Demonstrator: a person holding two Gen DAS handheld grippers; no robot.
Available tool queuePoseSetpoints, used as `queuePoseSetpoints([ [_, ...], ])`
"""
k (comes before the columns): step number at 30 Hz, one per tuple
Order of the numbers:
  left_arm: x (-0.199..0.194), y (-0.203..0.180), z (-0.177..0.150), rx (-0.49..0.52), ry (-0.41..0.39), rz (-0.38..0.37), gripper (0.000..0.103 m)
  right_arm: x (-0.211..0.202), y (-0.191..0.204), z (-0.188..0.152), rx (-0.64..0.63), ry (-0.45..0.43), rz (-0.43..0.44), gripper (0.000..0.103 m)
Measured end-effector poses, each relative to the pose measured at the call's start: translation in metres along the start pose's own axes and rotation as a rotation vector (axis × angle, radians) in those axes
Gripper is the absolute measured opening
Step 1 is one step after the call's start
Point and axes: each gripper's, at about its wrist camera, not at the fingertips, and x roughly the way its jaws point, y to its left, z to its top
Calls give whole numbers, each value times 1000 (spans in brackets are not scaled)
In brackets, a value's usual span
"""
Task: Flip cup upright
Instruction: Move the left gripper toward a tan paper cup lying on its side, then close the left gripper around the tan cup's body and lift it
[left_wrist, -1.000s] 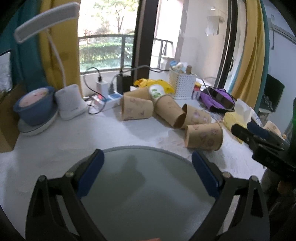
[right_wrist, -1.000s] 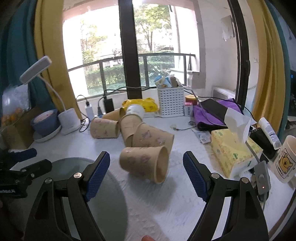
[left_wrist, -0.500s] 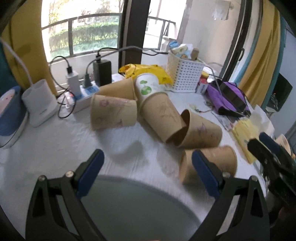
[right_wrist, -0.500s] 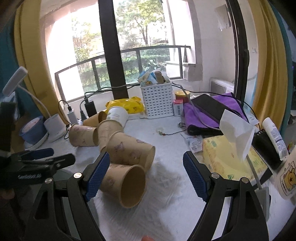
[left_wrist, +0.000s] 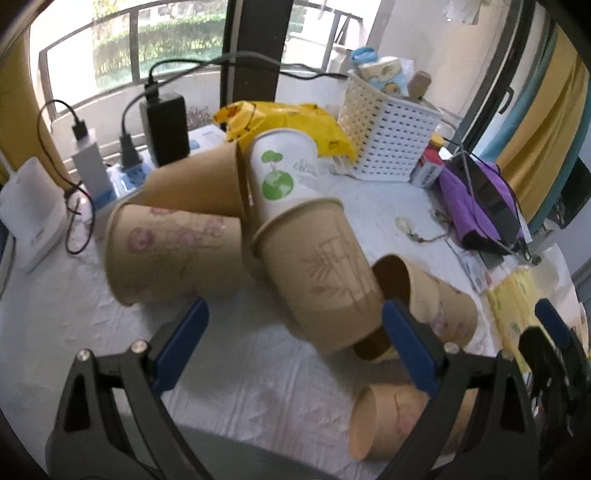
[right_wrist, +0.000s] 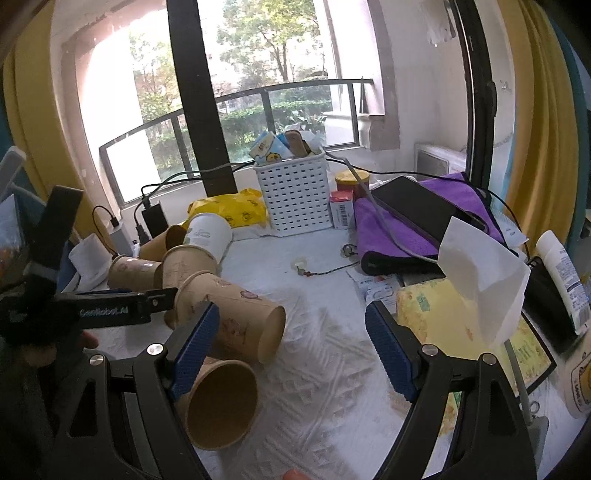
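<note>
You are reaching for a cup.
Both claws, left claw (left_wrist: 293, 332) and right claw (right_wrist: 290, 347), are spread wide, holding nothing. The cup (left_wrist: 321, 273) lies sideways just ahead of your left claw; move in and pinch it.

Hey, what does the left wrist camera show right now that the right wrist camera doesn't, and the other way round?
Only the left wrist view shows the green tree-and-globe print on the white paper cup and the open left gripper head-on.

Only the right wrist view shows the white lotion tube, the white tissue sticking out of the yellow tissue pack, and the open right gripper.

Both show the toppled brown paper cups, the white plastic basket and the purple cloth.
</note>
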Motion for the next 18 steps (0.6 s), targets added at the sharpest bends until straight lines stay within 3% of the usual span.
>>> queuePoseSetpoints([
  [6, 12, -4, 13, -22, 7, -14, 96, 5, -7, 0, 19, 8, 1, 84],
  [12, 17, -8, 17, -44, 52, -63, 70, 4, -7, 0, 18, 4, 1, 84],
  [18, 27, -9, 10, -63, 108, -81, 66, -1, -5, 0, 16, -6, 6, 84],
])
